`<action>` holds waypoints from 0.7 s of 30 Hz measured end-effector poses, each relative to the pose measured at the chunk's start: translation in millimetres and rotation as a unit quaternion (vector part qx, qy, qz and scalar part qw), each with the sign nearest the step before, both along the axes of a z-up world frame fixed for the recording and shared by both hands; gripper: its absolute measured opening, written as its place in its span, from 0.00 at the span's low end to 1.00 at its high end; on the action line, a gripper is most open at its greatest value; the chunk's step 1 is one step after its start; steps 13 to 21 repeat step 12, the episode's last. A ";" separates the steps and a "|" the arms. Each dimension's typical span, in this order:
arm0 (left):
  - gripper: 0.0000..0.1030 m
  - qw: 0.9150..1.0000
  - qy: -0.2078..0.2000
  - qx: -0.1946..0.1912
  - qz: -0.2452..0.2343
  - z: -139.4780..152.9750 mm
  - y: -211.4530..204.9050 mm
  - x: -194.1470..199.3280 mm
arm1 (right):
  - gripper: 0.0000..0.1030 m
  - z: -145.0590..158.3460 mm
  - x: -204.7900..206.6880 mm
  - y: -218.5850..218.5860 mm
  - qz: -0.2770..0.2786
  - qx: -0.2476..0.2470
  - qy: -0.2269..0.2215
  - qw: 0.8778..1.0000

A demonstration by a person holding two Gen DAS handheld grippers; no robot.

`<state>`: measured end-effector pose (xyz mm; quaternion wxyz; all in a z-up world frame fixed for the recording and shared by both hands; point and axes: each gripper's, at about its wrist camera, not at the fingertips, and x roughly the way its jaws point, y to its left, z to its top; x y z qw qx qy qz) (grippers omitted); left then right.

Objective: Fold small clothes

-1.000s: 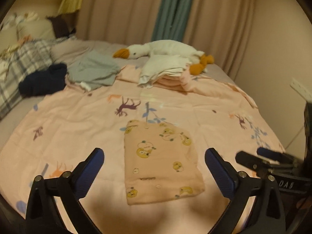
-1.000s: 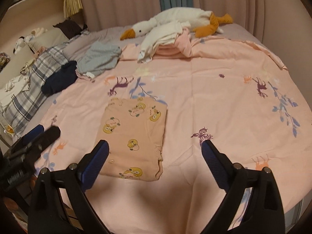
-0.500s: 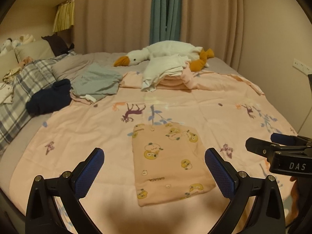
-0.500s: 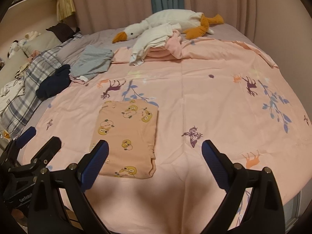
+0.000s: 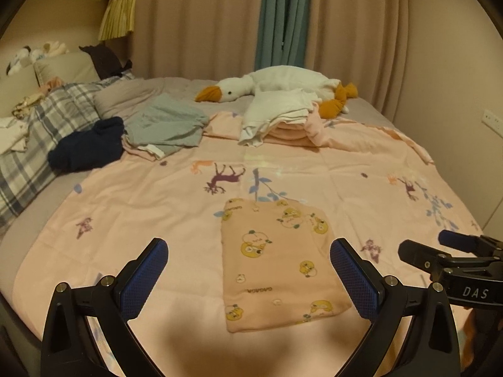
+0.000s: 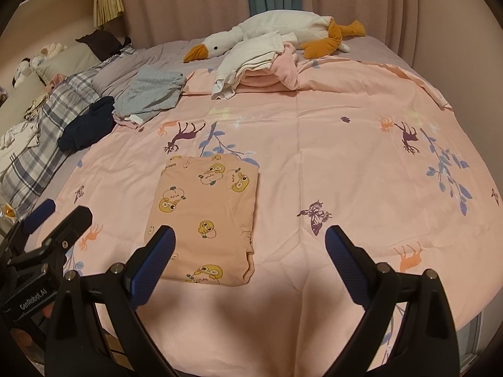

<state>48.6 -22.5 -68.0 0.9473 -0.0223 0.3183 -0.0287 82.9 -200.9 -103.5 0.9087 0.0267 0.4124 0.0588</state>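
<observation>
The bed [image 5: 371,108] is covered mostly by a pink sheet [image 5: 314,172] printed with deer, butterflies and leafy sprigs. Near its foot edge lies a folded peach garment [image 5: 279,264] with yellow ducks, flat and squared. Toward the far edge, a white goose plush [image 5: 283,83] stretches across, and a stack of folded white and pink clothes [image 5: 279,122] sits just in front of it. Toward the head side lie a grey-green garment [image 5: 166,122], a dark navy bundle [image 5: 88,147] beside it, and a plaid blanket [image 5: 41,132].
</observation>
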 end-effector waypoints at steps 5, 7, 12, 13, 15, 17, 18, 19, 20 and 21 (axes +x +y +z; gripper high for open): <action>0.99 1.000 -0.009 0.012 -0.002 1.2 -1.7 -2.2 | 0.94 -1.8 0.6 2.3 0.001 -0.009 0.002 1.000; 0.99 1.000 -0.011 0.017 -0.001 1.5 -3.2 -3.4 | 0.94 -1.7 0.1 2.8 0.001 -0.010 0.002 1.000; 0.99 1.000 -0.011 0.014 -0.001 1.3 -3.9 -3.6 | 0.94 -2.5 0.9 2.9 -0.001 -0.017 0.003 1.000; 0.99 1.000 -0.011 0.014 -0.001 1.3 -3.9 -3.6 | 0.94 -2.5 0.9 2.9 -0.001 -0.017 0.003 1.000; 0.99 1.000 -0.011 0.014 -0.001 1.3 -3.9 -3.6 | 0.94 -2.5 0.9 2.9 -0.001 -0.017 0.003 1.000; 0.99 1.000 -0.011 0.014 -0.001 1.3 -3.9 -3.6 | 0.94 -2.5 0.9 2.9 -0.001 -0.017 0.003 1.000; 0.99 1.000 -0.011 0.014 -0.001 1.3 -3.9 -3.6 | 0.94 -2.5 0.9 2.9 -0.001 -0.017 0.003 1.000; 0.99 1.000 -0.011 0.014 -0.001 1.3 -3.9 -3.6 | 0.94 -2.5 0.9 2.9 -0.001 -0.017 0.003 1.000; 0.99 1.000 -0.011 0.014 -0.001 1.3 -3.9 -3.6 | 0.94 -2.5 0.9 2.9 -0.001 -0.017 0.003 1.000; 0.99 1.000 -0.011 0.014 -0.001 1.3 -3.9 -3.6 | 0.94 -2.5 0.9 2.9 -0.001 -0.017 0.003 1.000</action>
